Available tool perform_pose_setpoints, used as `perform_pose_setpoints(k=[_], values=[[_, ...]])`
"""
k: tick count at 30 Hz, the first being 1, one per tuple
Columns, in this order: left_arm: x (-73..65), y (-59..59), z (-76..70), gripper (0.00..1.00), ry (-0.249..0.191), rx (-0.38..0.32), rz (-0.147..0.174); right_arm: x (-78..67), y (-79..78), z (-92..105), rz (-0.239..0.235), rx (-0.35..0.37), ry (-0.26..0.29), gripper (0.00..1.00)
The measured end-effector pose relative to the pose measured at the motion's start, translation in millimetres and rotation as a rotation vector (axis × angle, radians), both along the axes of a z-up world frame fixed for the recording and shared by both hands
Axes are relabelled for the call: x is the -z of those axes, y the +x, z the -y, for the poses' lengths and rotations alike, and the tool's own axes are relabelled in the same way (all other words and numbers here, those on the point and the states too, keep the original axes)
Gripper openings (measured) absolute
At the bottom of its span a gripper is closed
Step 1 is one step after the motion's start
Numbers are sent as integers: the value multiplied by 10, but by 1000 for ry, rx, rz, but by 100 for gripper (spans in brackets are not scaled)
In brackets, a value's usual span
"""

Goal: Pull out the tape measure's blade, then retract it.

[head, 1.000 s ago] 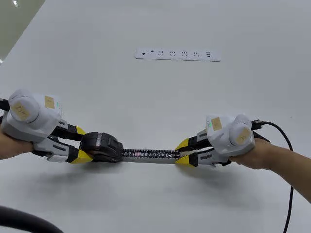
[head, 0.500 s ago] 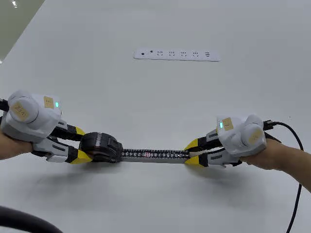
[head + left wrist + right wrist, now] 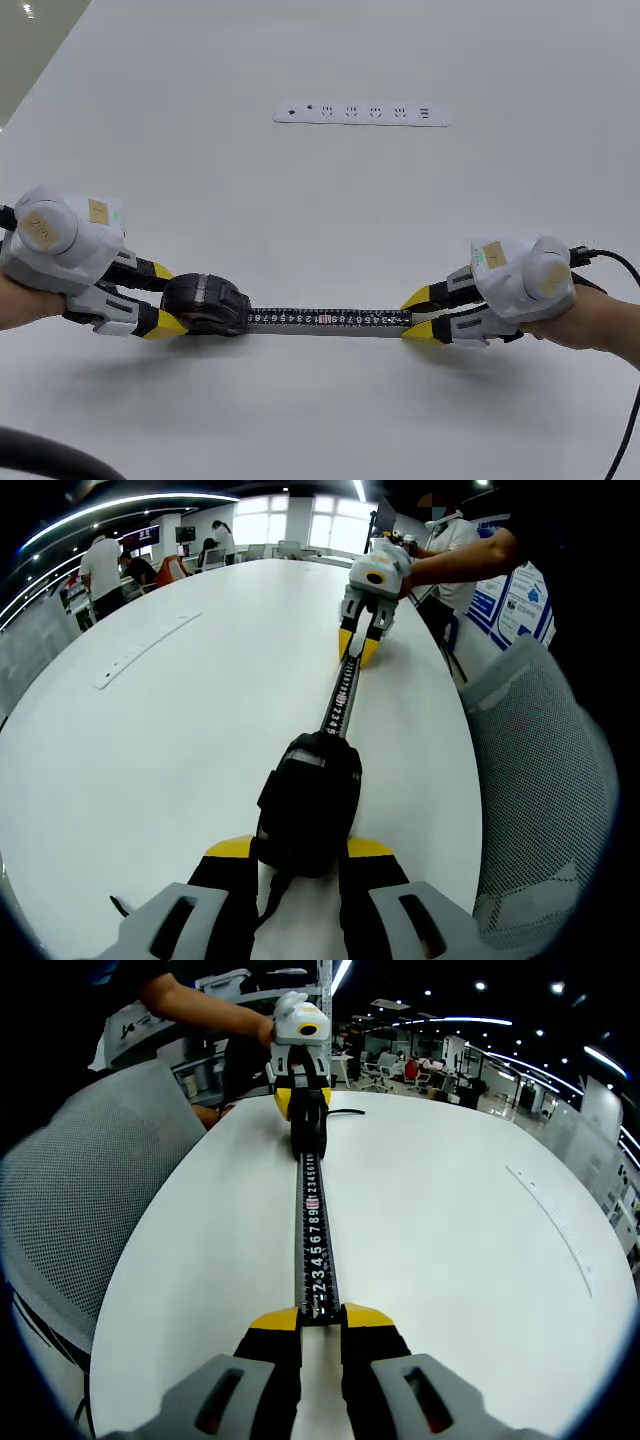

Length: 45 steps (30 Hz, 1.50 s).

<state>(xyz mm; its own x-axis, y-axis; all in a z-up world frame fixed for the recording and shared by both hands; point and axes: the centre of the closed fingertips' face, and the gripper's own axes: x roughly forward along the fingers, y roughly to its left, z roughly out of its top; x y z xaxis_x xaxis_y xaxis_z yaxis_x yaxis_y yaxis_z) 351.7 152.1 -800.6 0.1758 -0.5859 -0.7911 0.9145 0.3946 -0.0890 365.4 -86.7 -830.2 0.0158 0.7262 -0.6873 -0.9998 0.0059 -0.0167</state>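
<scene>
2 jaws of left gripper [image 3: 165,297] clamping tape measure [image 3: 205,303], right gripper [image 3: 418,313] apparently pinching blade tip [image 3: 318,1310], open table [image 3: 350,200] all round.

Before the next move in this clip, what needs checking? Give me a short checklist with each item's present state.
1. Left gripper shut on the tape measure case: ok.
2. Right gripper shut on the blade at its end: ok.
3. Blade drawn out straight between the two grippers, no kink: ok.
4. Blade lock on the case free for retracting: cannot tell.
5. Power strip lies well apart from the blade, farther back on the table: ok.
</scene>
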Motion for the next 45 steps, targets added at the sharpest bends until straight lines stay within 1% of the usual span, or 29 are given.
perform_pose_setpoints(k=[6, 13, 20, 22, 28, 30, 31, 37, 45], values=[[4, -1, 6, 28, 0, 3, -2, 12, 5, 134, -1, 11, -16, 12], [5, -4, 15, 28, 0, 3, -5, -1, -1, 234, -1, 23, -28, 12], [2, -2, 31, 29, 20, 10, -12, -5, -3, 234, -1, 23, -43, 13], [5, -3, 32, 29, 27, 17, -10, -6, -5, 232, 3, 19, -50, 13], [10, -6, 43, 29, 51, 37, -9, -6, -17, 228, -6, 15, -60, 14], [16, 1, 47, 29, 62, 46, -2, -6, -20, 229, -5, 12, -67, 14], [20, -2, 42, 29, 68, 51, -5, -6, -22, 228, -4, 10, -71, 14], [25, -2, 34, 29, 79, 64, -1, -7, -14, 248, 0, 13, -80, 15], [34, -2, 33, 29, 91, 74, 7, -10, -6, 261, -2, 17, -90, 20]])
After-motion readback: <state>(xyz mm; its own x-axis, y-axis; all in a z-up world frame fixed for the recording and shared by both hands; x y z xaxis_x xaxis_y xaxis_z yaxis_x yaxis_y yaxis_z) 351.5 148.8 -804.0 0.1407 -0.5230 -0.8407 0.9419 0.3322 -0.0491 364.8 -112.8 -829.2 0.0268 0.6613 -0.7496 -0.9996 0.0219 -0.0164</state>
